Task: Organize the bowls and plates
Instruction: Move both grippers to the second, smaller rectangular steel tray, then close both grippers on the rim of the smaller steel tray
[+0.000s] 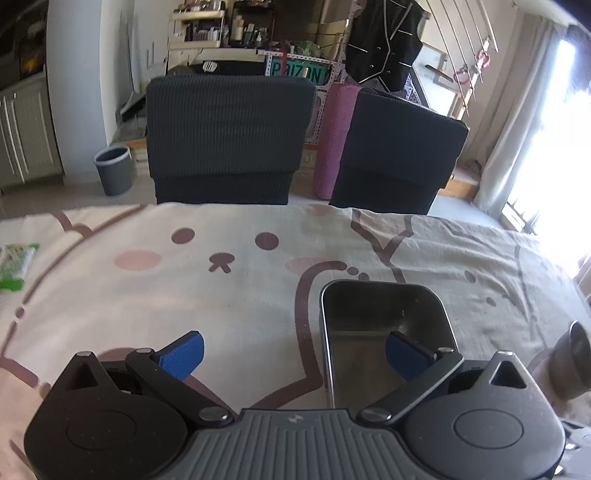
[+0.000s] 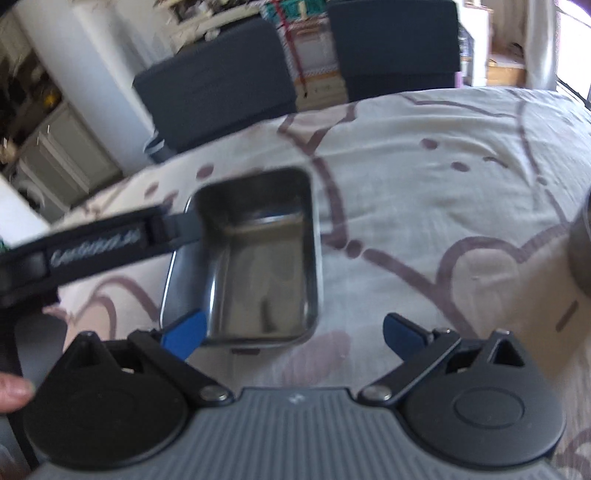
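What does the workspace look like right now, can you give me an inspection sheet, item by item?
Surface: table under a cartoon-print cloth, lightly wrinkled.
Job's things: rectangular steel tray on the cloth, empty; round steel bowl at the right edge, partly out of view.
Clutter: green packet at far left.
Grippers: left gripper open, one finger over the tray; right gripper open beside the tray.
Cables: nothing seen.
Surroundings: two dark chairs, grey bin, cluttered shelves, bright window.

A lived-in home: cartoon-print tablecloth (image 1: 258,295), two dark covered chairs (image 1: 225,136), cluttered shelves (image 1: 199,26), hanging jacket (image 1: 384,40), curtained window (image 1: 517,129).
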Tool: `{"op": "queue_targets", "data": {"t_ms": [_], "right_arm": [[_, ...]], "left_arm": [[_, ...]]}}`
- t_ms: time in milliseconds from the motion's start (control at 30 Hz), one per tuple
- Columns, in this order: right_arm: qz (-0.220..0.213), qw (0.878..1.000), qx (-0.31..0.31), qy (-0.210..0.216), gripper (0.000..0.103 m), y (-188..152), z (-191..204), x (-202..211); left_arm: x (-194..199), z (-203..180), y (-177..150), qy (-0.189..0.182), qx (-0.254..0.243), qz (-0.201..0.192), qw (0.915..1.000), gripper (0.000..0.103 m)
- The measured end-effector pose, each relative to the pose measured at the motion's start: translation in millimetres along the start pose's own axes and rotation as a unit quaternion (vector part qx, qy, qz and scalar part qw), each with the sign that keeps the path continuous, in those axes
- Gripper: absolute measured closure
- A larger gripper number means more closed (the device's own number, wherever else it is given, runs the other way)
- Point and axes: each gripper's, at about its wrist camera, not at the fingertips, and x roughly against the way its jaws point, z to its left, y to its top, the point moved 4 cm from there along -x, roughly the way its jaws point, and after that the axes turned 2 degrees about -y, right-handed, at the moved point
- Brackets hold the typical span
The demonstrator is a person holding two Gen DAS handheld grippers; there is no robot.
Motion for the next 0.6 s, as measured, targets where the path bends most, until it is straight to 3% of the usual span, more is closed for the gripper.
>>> {"op": "queue_targets", "data": {"t_ms": [233, 467, 600], "right_arm": [[-0.001, 0.997, 0.07, -0.021, 0.0, -4.0, 10.6, -4.4], [0.005, 0.994, 0.089, -0.068, 0.0, -0.4, -12.7, -5.7], [-0.009, 0.99, 0.106, -0.092, 0.0, 4.4, -24.5, 0.8]], "left_arm": [[2.0, 10.0, -3.7, 0.022, -0.007, 0.0, 0.9997, 0.0], [9.4, 19.0, -4.0, 0.042, -0.019, 0.001, 0.9989, 0.0], [13.6, 23.9, -6.7, 0.046, -0.022, 0.023, 0.9984, 0.0]]}}
